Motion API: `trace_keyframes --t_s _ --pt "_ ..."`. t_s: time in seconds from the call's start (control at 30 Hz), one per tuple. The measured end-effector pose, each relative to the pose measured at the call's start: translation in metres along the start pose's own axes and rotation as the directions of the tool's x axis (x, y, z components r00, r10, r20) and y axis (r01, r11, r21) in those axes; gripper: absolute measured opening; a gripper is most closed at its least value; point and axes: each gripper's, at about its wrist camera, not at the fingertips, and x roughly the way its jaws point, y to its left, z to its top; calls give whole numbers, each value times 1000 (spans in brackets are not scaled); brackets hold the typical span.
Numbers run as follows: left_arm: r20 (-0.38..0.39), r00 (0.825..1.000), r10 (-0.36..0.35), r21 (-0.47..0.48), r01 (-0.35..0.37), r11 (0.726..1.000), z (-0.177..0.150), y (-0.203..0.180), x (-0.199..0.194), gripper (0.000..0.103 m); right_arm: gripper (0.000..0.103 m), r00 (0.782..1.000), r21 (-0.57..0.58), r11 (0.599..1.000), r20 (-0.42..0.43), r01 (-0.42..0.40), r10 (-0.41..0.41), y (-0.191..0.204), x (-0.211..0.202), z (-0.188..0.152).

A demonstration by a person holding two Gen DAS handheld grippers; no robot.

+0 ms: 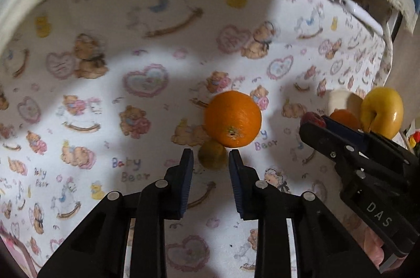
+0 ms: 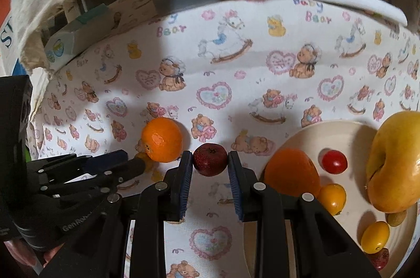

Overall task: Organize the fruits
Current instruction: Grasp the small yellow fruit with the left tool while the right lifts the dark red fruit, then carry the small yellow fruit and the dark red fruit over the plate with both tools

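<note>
1. Though close together, not empty: left gripper (image 1: 211, 152) nipping a small yellow fruit (image 1: 212, 158) at the very pad tips, low over the bear-print cloth (image 1: 147, 120), just on the near side of a round orange (image 1: 233, 119).
2. Only from the right wrist: right gripper (image 2: 210, 155) clamped on a dark red fruit (image 2: 210, 159), held between both pads, right of the orange.
3. Only from the right wrist, too: whole cream plate (image 2: 309, 136) at the right, carrying a large yellow apple (image 2: 393, 162), a flattish orange fruit (image 2: 291, 175), a red cherry tomato (image 2: 334, 161) and two little yellow ovals (image 2: 332, 199).
4. From the left wrist, merely a sliver of that plate, far right, behind the other gripper.
5. Only from the left wrist: green stem scar of the orange, turned toward the camera; skin bright, pebbled, glossy.
6. Small yellow fruit dull, greenish in shadow; dark red fruit matte, speckled, dimpled on top.
</note>
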Motion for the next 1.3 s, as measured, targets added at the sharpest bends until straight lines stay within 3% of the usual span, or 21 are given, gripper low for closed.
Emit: trace_keyframes --t_s 0.33,0.5,0.77,0.97,1.3 --pt "5 1000 6 -34 -6 999 -2 2 9 24 29 1000 14 1000 -12 -4 5 -3 2 1" --pt "84 996 8 -37 -5 999 -9 5 -9 24 29 1000 4 1000 -9 -6 6 0 1 1" --pt "306 951 31 -54 -15 998 -22 7 -53 24 29 1000 -10 1000 -11 -7 7 3 2 1" --pt "373 925 76 -55 -60 997 -23 1 -60 24 29 1000 1 1000 -10 -5 5 0 1 1" --pt "430 895 120 -55 -107 993 -28 -3 -68 24 29 999 12 1000 -32 -12 13 0 8 2"
